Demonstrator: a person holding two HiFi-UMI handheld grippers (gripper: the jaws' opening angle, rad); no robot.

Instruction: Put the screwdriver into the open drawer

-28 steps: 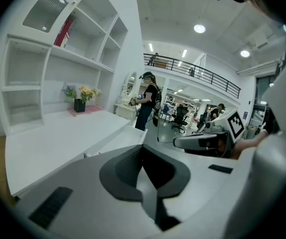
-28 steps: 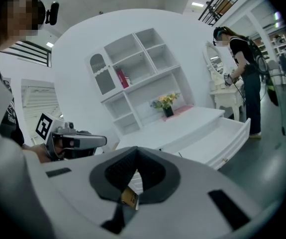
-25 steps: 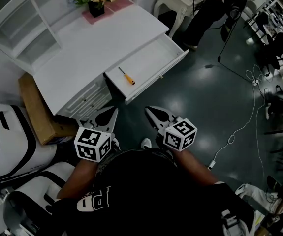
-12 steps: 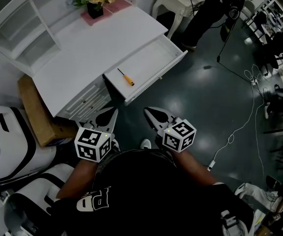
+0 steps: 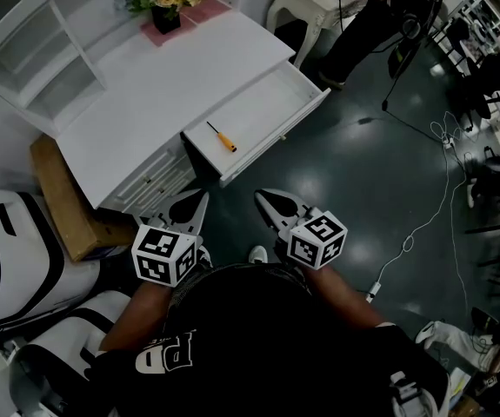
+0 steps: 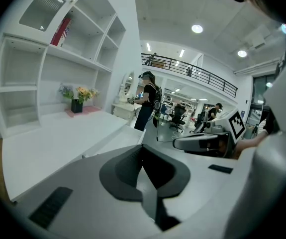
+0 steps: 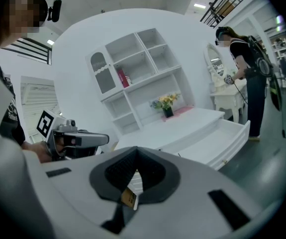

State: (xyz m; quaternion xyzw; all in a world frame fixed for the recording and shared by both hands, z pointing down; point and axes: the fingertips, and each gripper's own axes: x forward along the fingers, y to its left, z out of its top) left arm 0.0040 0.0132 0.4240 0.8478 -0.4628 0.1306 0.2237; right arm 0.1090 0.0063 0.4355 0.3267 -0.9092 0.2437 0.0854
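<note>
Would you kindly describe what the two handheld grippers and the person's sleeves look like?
The left gripper and right gripper match: pale grey tapering jaws lined with black ribbed pads, and a white cube bearing black square markers behind them. The person wears a black short-sleeved top with white lettering.

Desk (image 5: 180,76): pink mat (image 5: 215,9), flower pot (image 5: 166,19); open drawer (image 5: 307,102) w/ 1 screwdriver (image 5: 224,137).

Orange-handled screwdriver (image 5: 223,138) lying flat, diagonal, inside pulled-out white drawer (image 5: 271,102).
</note>
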